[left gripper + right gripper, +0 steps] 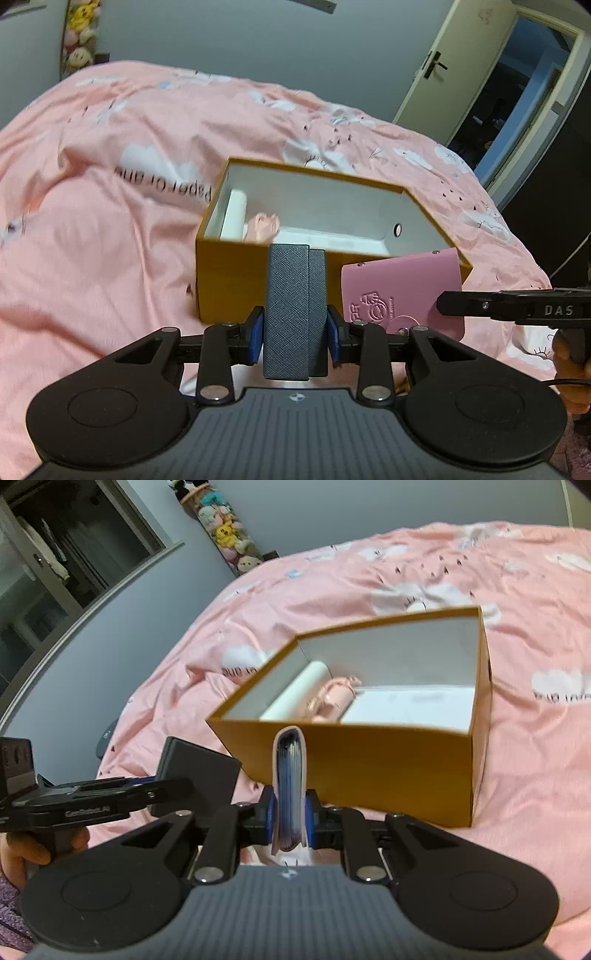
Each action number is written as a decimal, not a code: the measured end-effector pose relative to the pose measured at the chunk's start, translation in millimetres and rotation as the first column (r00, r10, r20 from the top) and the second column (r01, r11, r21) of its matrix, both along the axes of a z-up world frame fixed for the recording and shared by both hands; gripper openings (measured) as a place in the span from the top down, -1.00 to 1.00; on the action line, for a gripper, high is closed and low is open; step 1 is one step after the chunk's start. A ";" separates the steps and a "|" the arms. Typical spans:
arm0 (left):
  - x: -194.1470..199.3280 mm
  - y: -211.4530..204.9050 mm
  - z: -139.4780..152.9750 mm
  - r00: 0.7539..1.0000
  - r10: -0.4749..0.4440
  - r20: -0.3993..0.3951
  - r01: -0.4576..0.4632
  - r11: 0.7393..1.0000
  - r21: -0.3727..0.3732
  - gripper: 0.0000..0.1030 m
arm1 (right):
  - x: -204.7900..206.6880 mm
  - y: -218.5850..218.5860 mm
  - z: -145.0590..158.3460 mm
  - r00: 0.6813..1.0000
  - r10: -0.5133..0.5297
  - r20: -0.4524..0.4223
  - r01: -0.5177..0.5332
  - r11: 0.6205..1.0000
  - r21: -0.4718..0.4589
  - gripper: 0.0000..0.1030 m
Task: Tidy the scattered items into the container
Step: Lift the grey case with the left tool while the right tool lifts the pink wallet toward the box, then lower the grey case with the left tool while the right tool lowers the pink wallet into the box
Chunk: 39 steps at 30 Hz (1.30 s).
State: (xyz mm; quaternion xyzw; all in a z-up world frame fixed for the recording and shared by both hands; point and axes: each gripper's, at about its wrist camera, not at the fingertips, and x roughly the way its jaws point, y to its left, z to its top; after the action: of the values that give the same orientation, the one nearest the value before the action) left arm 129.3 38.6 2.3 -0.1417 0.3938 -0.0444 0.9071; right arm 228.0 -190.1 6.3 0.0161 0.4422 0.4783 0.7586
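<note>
Blue fingertips (258,338) of the left gripper (294,338) pinch one gray textured case (291,310), held upright between the two pads. Two more blue pads (309,825) on the right gripper (290,823) clamp one pink card holder (290,794), seen edge-on with its stacked sleeves showing; from the left wrist view its pink face (402,295) carries an embossed cartoon and sits just beside the gray case.

Beyond both grippers stands one open yellow box (229,280) with a white lining, resting on a bed covered by a pink quilt (92,229) printed with white clouds. Both held items hang in front of the box's near wall, outside it. Inside the box lie three things: one white roll (295,690) along the left wall, one pale pink bundle (332,698) touching it, and one flat white slab (410,709) to the right.

One door (443,66) stands ajar behind the bed, and a column of plush toys (225,531) lines the gray wall.
</note>
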 end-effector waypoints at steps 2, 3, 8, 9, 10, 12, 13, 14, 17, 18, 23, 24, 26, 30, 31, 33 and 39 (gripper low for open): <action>5.2 -2.2 7.8 1.000 -0.010 0.014 0.010 1.000 0.018 0.25 | 2.3 1.3 9.0 1.000 0.002 0.013 -0.002 1.000 0.016 0.65; 7.6 -3.4 11.6 1.000 -0.016 0.021 0.015 1.000 0.027 0.25 | 3.5 2.3 13.6 1.000 0.004 0.024 -0.004 1.000 0.022 0.65; 23.1 -9.4 32.0 0.997 -0.039 0.061 0.034 0.996 0.083 0.25 | 13.8 5.2 33.9 0.996 -0.023 0.083 0.019 0.999 0.044 0.65; 26.0 -10.1 35.4 0.997 -0.043 0.069 0.037 0.995 0.090 0.25 | 16.5 4.4 37.5 0.996 -0.030 0.089 0.026 0.998 0.048 0.66; 29.0 -10.7 38.3 0.996 -0.047 0.076 0.040 0.995 0.096 0.25 | 20.4 4.7 41.2 0.995 -0.037 0.094 0.032 0.998 0.054 0.66; 35.6 -11.8 43.1 0.995 -0.054 0.087 0.045 0.993 0.108 0.25 | 26.8 4.5 46.8 0.994 -0.046 0.099 0.040 0.997 0.062 0.66; 39.1 -12.1 45.0 0.994 -0.057 0.091 0.047 0.993 0.112 0.25 | 30.7 5.0 50.2 0.993 -0.051 0.102 0.044 0.997 0.067 0.66; 42.7 -12.0 46.6 0.994 -0.060 0.094 0.050 0.992 0.114 0.25 | 33.9 4.8 53.0 0.993 -0.054 0.105 0.047 0.996 0.072 0.66; 54.1 -8.5 50.4 0.993 -0.062 0.100 0.052 0.993 0.103 0.25 | 44.4 6.5 61.8 0.990 -0.070 0.122 0.060 0.995 0.079 0.66; 58.6 -6.3 51.0 0.993 -0.062 0.101 0.052 0.994 0.097 0.25 | 48.8 8.1 64.3 0.988 -0.077 0.132 0.067 0.995 0.074 0.66; 87.5 2.5 46.3 0.995 -0.066 0.078 0.062 0.997 0.053 0.25 | 76.0 17.5 63.5 0.985 -0.107 0.135 0.104 0.994 0.032 0.66; 94.0 3.1 43.3 0.995 -0.070 0.069 0.067 0.997 0.041 0.25 | 83.1 20.5 60.1 0.986 -0.110 0.126 0.108 0.994 0.019 0.66; 108.0 2.8 35.2 0.996 -0.081 0.046 0.080 0.997 0.018 0.25 | 96.7 28.3 49.2 0.988 -0.119 0.097 0.120 0.993 -0.010 0.66; 135.4 -1.4 13.2 0.995 -0.102 -0.003 0.102 0.995 -0.001 0.25 | 118.8 42.8 25.6 0.991 -0.124 0.051 0.127 0.990 -0.066 0.66; 142.8 -3.1 7.3 0.994 -0.109 -0.017 0.109 0.994 -0.002 0.25 | 123.1 45.4 20.1 0.991 -0.125 0.047 0.128 0.989 -0.079 0.66; 157.0 -5.6 -3.4 0.992 -0.118 -0.041 0.118 0.993 -0.003 0.25 | 129.7 49.6 10.3 0.992 -0.122 0.038 0.125 0.987 -0.101 0.66; 187.8 -1.0 -22.3 0.993 -0.103 -0.060 0.102 0.995 -0.022 0.25 | 151.9 67.0 -15.9 0.993 -0.118 -0.016 0.114 0.980 -0.161 0.66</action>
State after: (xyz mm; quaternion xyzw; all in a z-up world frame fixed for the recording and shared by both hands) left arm 317.1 37.6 -20.0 -0.1311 0.4276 -0.0902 0.8899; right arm 379.9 -123.1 -9.6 -0.0128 0.4871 0.3960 0.7783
